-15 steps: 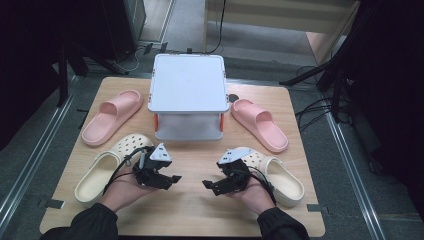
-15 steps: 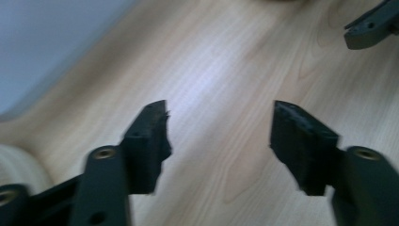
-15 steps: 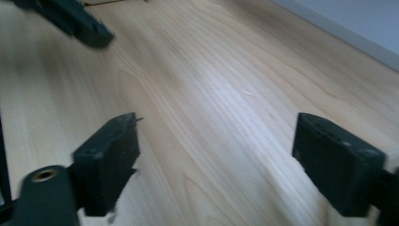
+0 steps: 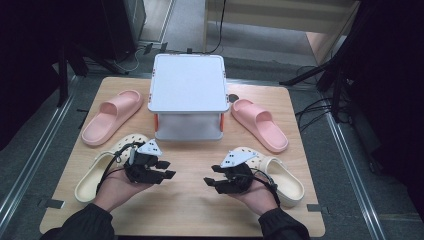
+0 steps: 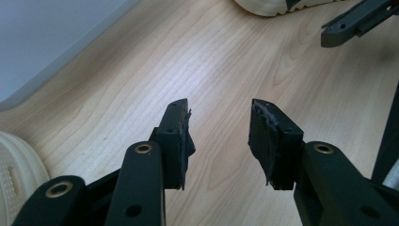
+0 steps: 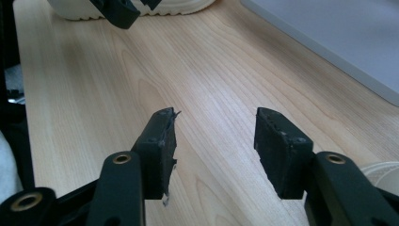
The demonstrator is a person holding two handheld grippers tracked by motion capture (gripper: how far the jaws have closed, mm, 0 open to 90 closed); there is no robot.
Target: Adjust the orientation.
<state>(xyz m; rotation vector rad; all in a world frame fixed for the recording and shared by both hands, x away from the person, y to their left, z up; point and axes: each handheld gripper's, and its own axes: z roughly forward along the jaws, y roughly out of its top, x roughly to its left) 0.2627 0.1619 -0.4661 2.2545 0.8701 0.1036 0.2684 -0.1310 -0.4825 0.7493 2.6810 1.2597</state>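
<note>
Bare wooden table (image 4: 190, 200) lies between the facing fingertips (image 4: 169, 174) (both pairs apart); beyond them a white rack (image 4: 187, 85), cream clogs (image 4: 287, 180) outside.

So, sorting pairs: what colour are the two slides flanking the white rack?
Pink, both the left slide and the right slide; clearest in the high view.

Pale, smooth-grained wooden tabletop (image 4: 190, 210) lying matt beneath two matt pink foam-like slides (image 4: 111, 116) and perforated cream rubbery clogs (image 4: 284, 178).
</note>
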